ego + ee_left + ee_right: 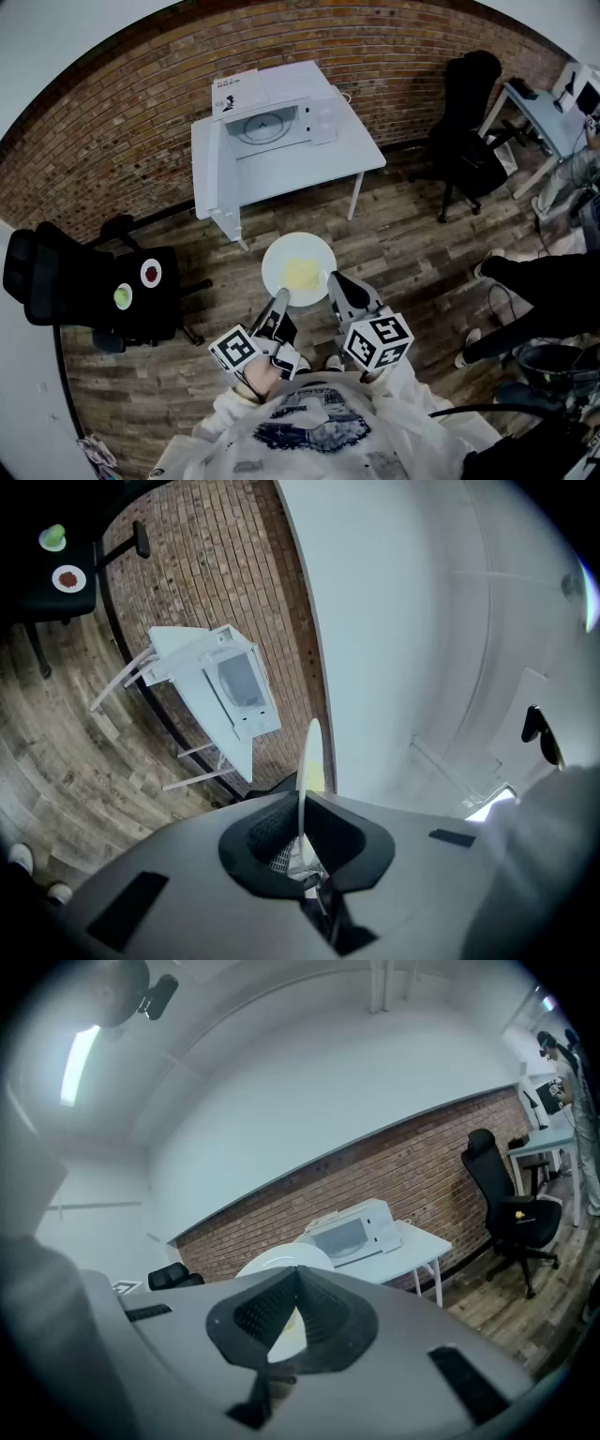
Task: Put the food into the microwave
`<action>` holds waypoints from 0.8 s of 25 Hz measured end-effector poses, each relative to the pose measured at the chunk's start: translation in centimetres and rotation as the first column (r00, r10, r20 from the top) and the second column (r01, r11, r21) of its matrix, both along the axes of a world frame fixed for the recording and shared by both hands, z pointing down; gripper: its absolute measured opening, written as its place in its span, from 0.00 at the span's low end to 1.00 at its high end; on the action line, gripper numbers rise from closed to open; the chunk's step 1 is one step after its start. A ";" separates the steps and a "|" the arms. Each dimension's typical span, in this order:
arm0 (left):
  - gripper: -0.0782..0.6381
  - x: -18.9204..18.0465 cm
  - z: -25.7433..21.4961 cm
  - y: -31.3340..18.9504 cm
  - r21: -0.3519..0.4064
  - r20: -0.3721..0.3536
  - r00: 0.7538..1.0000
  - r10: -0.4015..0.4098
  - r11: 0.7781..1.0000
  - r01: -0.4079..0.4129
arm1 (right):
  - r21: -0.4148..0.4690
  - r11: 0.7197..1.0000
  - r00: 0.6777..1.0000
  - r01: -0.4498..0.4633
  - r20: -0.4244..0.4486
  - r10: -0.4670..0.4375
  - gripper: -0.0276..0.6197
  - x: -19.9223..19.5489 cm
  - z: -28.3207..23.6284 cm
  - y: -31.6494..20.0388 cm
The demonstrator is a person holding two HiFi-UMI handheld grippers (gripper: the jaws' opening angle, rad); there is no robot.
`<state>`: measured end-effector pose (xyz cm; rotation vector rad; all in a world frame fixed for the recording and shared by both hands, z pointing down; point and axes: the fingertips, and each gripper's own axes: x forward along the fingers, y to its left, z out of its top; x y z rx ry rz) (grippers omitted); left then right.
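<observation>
A white plate (298, 269) with yellow food (302, 274) hangs over the wooden floor, held from both sides. My left gripper (279, 300) is shut on its near-left rim, my right gripper (332, 280) on its right rim. In the left gripper view the plate (309, 761) stands edge-on between the jaws of the left gripper (302, 803). In the right gripper view the plate (279, 1259) and the food (287, 1331) show past the right gripper (298, 1279). The white microwave (270, 117) stands on a white table (356, 155) ahead, also seen as the microwave (352, 1230) and microwave (234, 684).
A black chair (89, 286) at the left carries two small dishes (150, 273). A black office chair (469, 122) and a desk (544, 108) stand at the right. A person's legs (530, 281) are at the right. A brick wall (112, 131) runs behind the table.
</observation>
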<state>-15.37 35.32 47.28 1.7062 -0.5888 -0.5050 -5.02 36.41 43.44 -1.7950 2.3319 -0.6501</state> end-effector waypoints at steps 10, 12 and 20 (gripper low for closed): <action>0.13 1.4 0.4 0.9 -0.005 0.012 1.000 0.020 1.000 -0.020 | -0.002 1.000 0.999 -0.003 -0.040 0.003 0.06 0.7 0.2 1.2; 0.13 1.7 0.5 1.3 -0.017 0.001 1.000 0.021 1.000 -0.021 | 0.001 1.000 0.999 -0.003 -0.042 0.003 0.06 1.0 0.3 1.6; 0.13 2.9 0.3 1.7 -0.004 0.009 1.000 0.015 1.000 -0.015 | 0.006 1.000 1.000 -0.005 -0.013 0.005 0.06 2.4 0.2 2.4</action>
